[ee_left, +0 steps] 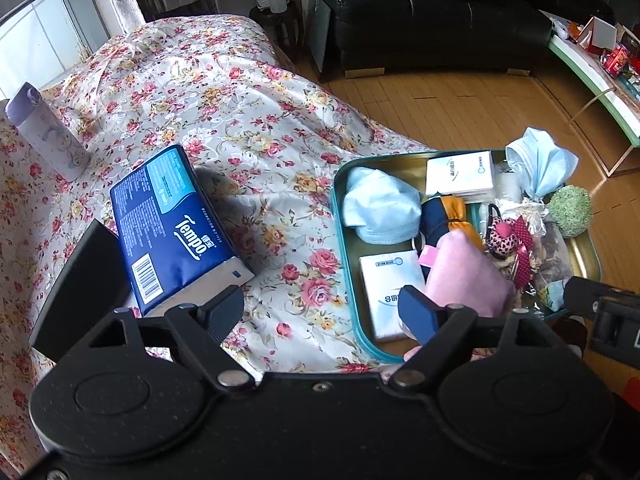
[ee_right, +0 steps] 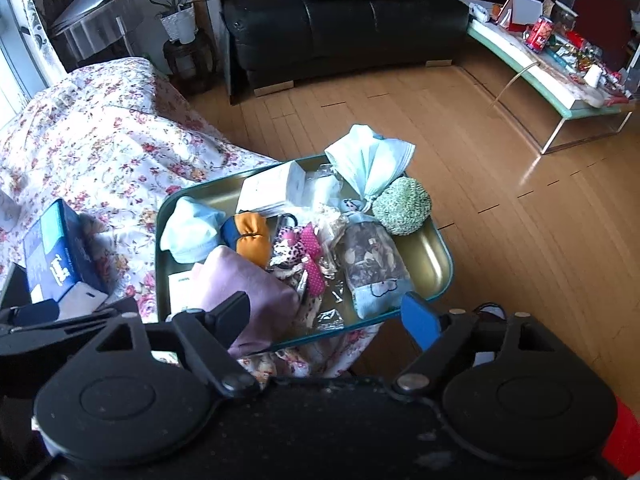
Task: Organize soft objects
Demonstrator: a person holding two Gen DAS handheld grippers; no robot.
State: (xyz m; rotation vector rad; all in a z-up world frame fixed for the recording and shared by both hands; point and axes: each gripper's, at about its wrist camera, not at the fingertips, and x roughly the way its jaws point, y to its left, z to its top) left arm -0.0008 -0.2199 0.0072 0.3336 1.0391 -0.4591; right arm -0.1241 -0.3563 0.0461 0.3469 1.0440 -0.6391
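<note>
A teal-rimmed gold tray (ee_left: pixel 340 208) (ee_right: pixel 440 256) sits on the floral bedspread, at its edge over the floor. It holds a pink pouch (ee_left: pixel 468 276) (ee_right: pixel 248 280), a light blue mask (ee_left: pixel 380 208) (ee_right: pixel 192 228), an orange-and-blue pouch (ee_right: pixel 250 236), two white tissue packs (ee_left: pixel 460 176), a green ball (ee_right: pixel 404 206) and a sachet of dried petals (ee_right: pixel 368 260). A blue Tempo tissue pack (ee_left: pixel 176 228) (ee_right: pixel 56 248) lies left of the tray. My left gripper (ee_left: pixel 320 304) is open above the cloth between pack and tray. My right gripper (ee_right: pixel 326 314) is open over the tray's near rim, holding nothing.
A lavender bottle (ee_left: pixel 44 132) stands at the far left of the bed, and a black box (ee_left: pixel 80 280) lies beside the tissue pack. A bundled blue mask (ee_right: pixel 368 160) sits at the tray's far corner. Beyond are wooden floor (ee_right: pixel 520 220), a black sofa (ee_right: pixel 340 28) and a cluttered glass table (ee_right: pixel 560 80).
</note>
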